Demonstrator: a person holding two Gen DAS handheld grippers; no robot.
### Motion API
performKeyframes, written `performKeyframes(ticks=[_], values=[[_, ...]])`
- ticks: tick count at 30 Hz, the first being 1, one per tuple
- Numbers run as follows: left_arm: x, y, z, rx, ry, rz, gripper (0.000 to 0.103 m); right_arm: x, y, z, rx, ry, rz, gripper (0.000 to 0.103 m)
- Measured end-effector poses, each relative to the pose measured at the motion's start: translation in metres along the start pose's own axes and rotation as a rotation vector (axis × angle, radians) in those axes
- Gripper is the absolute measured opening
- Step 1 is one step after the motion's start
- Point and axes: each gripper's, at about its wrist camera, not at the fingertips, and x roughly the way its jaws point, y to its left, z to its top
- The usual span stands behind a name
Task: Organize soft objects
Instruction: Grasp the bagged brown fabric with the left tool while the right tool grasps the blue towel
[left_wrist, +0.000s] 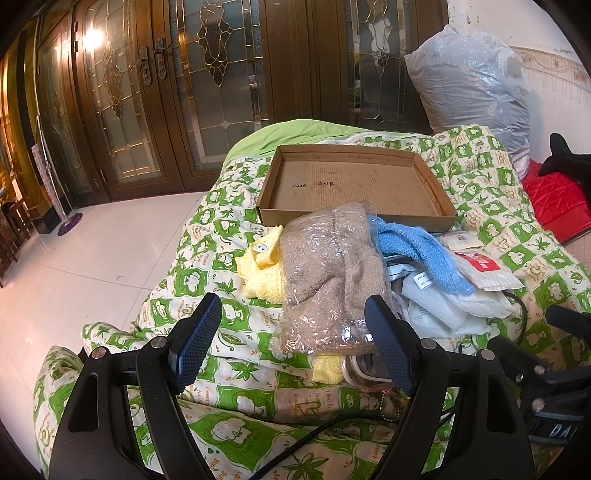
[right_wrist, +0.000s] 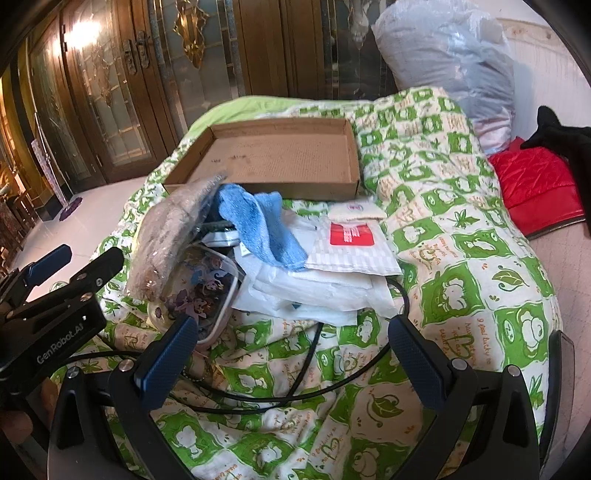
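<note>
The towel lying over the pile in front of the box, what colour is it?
Blue. The towel shows best in the right wrist view.

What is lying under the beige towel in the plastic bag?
Under the bagged beige towel a yellow cloth sticks out at its left side and near end. A blue towel emerges from its right edge. Whatever lies beneath its middle is covered.

Soft pile on green-print quilt, just in front of empty cardboard tray.
Tan fleece in clear plastic bag: on top, leaning on tray's near wall.
Yellow towel: left, partly under bag.
Blue towel: right, draped over white packets.
</note>
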Motion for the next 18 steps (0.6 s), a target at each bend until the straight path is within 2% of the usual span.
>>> performKeyframes(ticks=[3, 8, 13, 18], values=[[0.000, 0.001, 0.002, -0.015, 0.011, -0.015, 0.080, 0.000, -0.001, 0.004, -0.018, 0.031, -0.002, 0.103], [0.001, 0.006, 0.020, -0.045, 0.043, -0.096, 0.080, -0.005, 0.000, 0.012, -0.098, 0.053, -0.016, 0.103], [-0.003, -0.005, 0.048, 0.042, 0.019, -0.088, 0.080, 0.002, -0.017, 0.031, -0.071, 0.111, 0.036, 0.103], [0.011, -0.010, 0.064, 0.063, 0.016, -0.084, 0.080, 0.006, -0.016, 0.040, -0.158, 0.148, 0.067, 0.103]])
